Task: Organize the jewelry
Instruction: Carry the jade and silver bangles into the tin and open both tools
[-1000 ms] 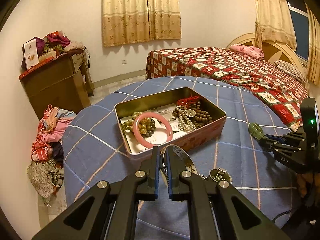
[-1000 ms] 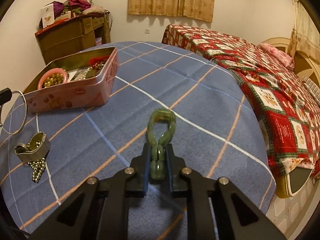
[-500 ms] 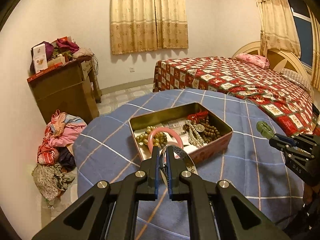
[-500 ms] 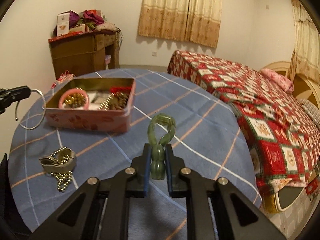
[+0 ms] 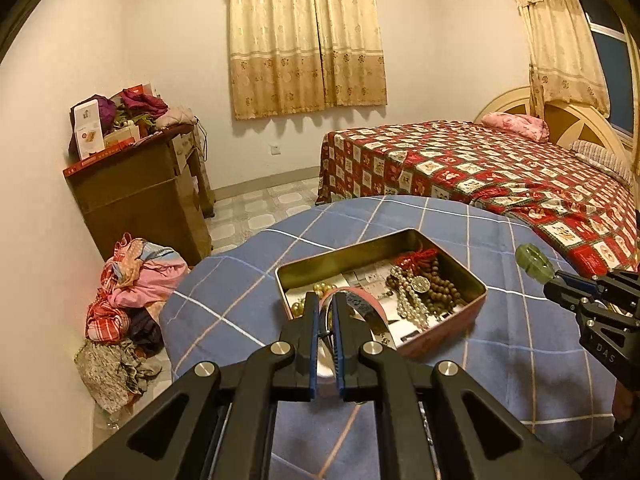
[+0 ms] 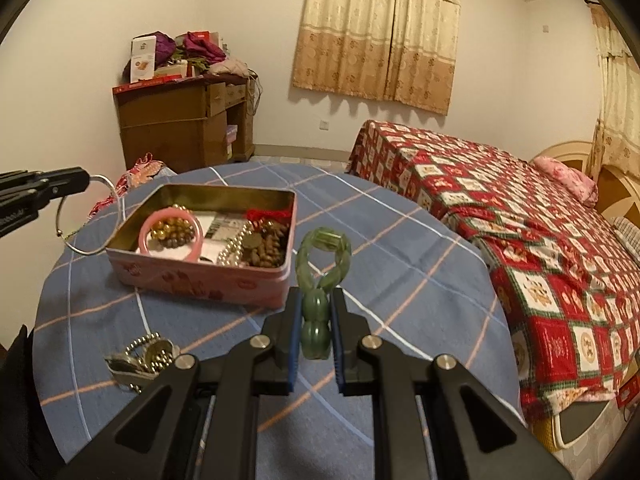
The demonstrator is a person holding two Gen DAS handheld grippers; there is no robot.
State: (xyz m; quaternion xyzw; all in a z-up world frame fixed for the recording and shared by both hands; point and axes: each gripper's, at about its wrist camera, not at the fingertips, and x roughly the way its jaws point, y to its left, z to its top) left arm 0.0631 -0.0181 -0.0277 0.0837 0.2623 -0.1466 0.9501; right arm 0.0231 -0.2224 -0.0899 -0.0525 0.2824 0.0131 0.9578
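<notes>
Left wrist view: the left gripper (image 5: 325, 312) hangs above the near rim of the tin.
Left fingers: clenched on a thin silver bangle (image 5: 329, 334), a wire hoop seen edge-on between the blue pads.
Tin (image 5: 478, 286): a rounded rectangular metal box, gold inside, pink outside, lying near the far rounded edge of the surface (image 5: 240, 280).
Tin's contents: a smooth pink bangle (image 5: 362, 295), brown bead strand (image 5: 440, 288), pearl strand (image 5: 412, 306), red cord (image 5: 418, 256).
Open room: bare blue plaid cloth left and right of the tin; floor beyond the far edge, with a clothes heap (image 5: 132, 280) below the left edge.
Right gripper (image 5: 550, 276): enters from the right, held in the air beside the tin.

Right wrist view: the right gripper (image 6: 316, 320) is over the cloth, just right of the tin (image 6: 200, 284).
Right fingers: grasping a green stone link bracelet (image 6: 320, 276), glossy chunky segments, its loop standing free beyond the tips.
Silver bangle (image 6: 90, 216): hangs from the left gripper (image 6: 80, 180), left of the tin, clear of it.
On the surface (image 6: 400, 280): a gold bead chain heaped with a metal piece (image 6: 142, 356), near the left front.
Edge: the cloth curves away on the right, with a gap before the red patchwork bed (image 6: 520, 240).
</notes>
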